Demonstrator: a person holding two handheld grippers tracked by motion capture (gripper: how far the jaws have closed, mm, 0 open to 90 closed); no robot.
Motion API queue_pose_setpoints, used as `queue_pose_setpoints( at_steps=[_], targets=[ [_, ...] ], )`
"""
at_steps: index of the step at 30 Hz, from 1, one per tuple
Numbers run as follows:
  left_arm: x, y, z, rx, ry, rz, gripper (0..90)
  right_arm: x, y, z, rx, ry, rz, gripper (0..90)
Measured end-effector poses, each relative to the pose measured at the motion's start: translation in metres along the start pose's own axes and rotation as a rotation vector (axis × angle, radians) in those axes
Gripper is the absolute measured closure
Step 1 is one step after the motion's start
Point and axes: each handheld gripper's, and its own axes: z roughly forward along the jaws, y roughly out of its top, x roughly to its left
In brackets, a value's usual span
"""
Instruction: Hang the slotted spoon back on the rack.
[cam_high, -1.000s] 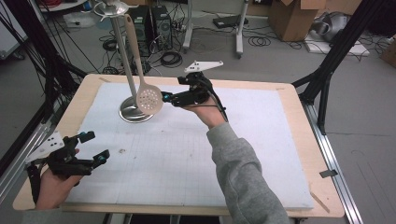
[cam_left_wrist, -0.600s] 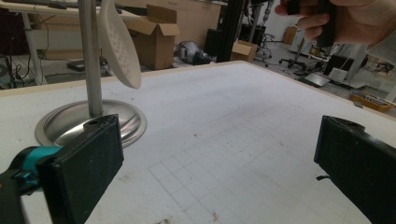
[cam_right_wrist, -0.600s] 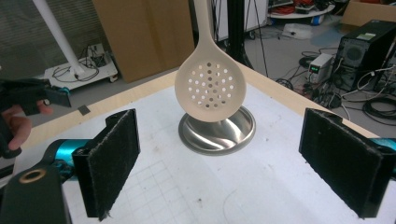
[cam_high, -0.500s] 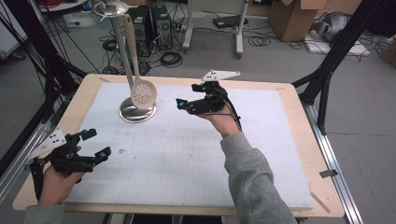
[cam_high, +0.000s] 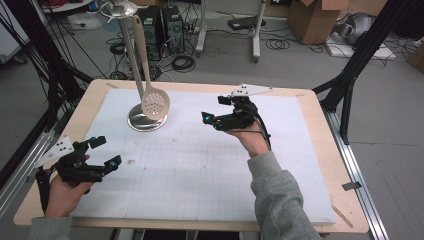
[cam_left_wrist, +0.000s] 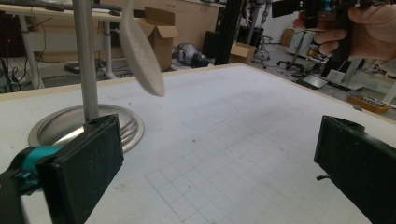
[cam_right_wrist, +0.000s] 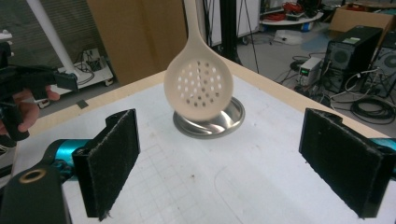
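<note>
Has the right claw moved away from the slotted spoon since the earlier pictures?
Yes. The right claw was beside the slotted spoon near the stand's round base; it has drawn back rightward, leaving a gap.

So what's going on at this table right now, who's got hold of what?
A person holds a gripper in each hand over a white mat. A beige slotted spoon hangs from a metal stand at the far left, touched by neither gripper. The right gripper is raised to the right of the spoon, jaws open and pointing toward it. The left gripper sits low at the near left corner, also open and holding nothing.
</note>
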Motion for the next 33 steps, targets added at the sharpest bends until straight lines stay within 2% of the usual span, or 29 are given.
queue_pose_setpoints(
  at_steps=[4, 16, 23, 33],
  targets=[
    [-0.001, 0.001, 0.003, -0.003, -0.005, -0.005, 1.8, 0.0, -0.008, -0.012, -0.011, -0.016, -0.014, 11.3],
    [-0.004, 0.002, 0.012, -0.002, -0.014, -0.002, 1.8, -0.003, -0.039, -0.042, -0.039, -0.047, -0.009, 11.3],
    [-0.003, 0.002, 0.013, 0.0, -0.013, -0.005, 1.8, -0.004, -0.047, -0.056, -0.038, -0.041, -0.018, 11.3],
    [-0.006, -0.002, 0.01, 0.01, -0.01, 0.006, 1.8, -0.006, -0.068, -0.071, -0.035, -0.031, 0.008, 10.8]
  ],
)
